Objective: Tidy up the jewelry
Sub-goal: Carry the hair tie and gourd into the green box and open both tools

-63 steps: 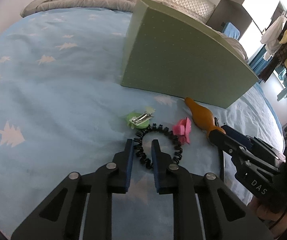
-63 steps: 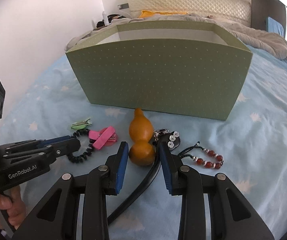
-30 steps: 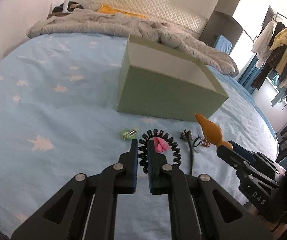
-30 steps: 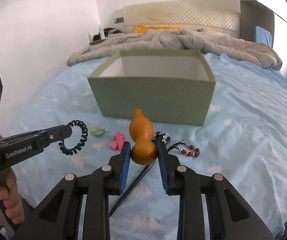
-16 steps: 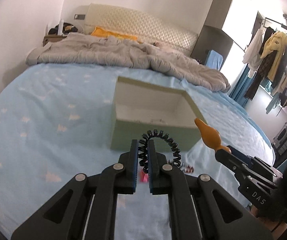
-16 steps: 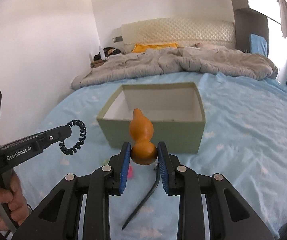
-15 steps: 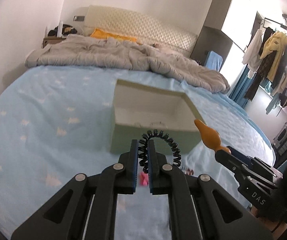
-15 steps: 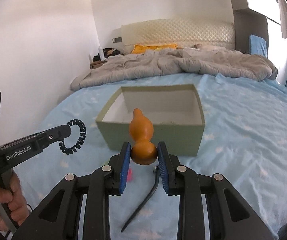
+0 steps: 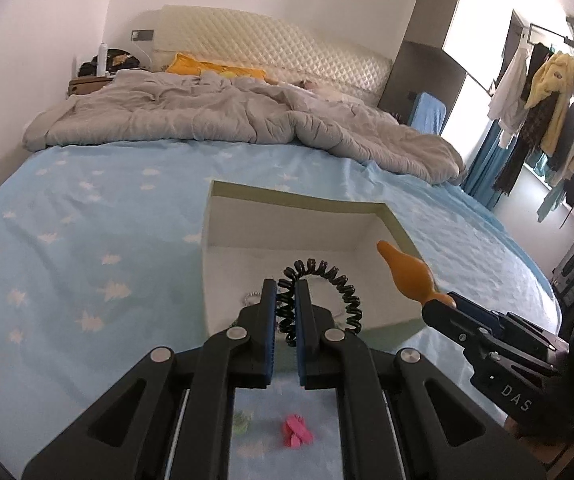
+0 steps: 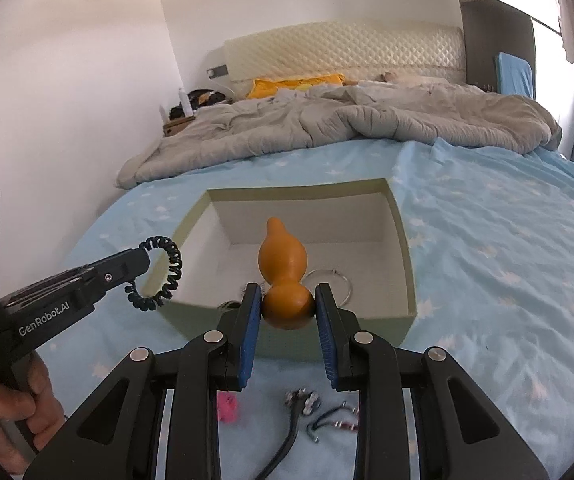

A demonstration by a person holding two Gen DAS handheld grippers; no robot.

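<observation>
Both grippers have risen from the bedsheet since two seconds ago, and I now hold them above the near wall of the green box (image 9: pixel 397 226).

Through the left wrist camera, my left gripper (image 9: pixel 285 286) is clamped on the black coiled hair tie (image 9: pixel 347 292), whose loop stands up past the fingertips over the box's white interior. The right gripper (image 9: pixel 433 307), marked "DAS", enters from the right edge. A pink clip (image 9: pixel 296 432) and a green clip (image 9: pixel 243 424) lie on the blue star-print sheet (image 9: pixel 67 248) below my fingers.

Through the right wrist camera, my right gripper (image 10: pixel 287 294) pinches the orange gourd (image 10: pixel 283 264) by its lower bulb, its neck pointing up over the box. The left gripper reads "GenRobot.AI". A beaded bracelet (image 10: pixel 335 420) lies near the sheet's bottom edge.
</observation>
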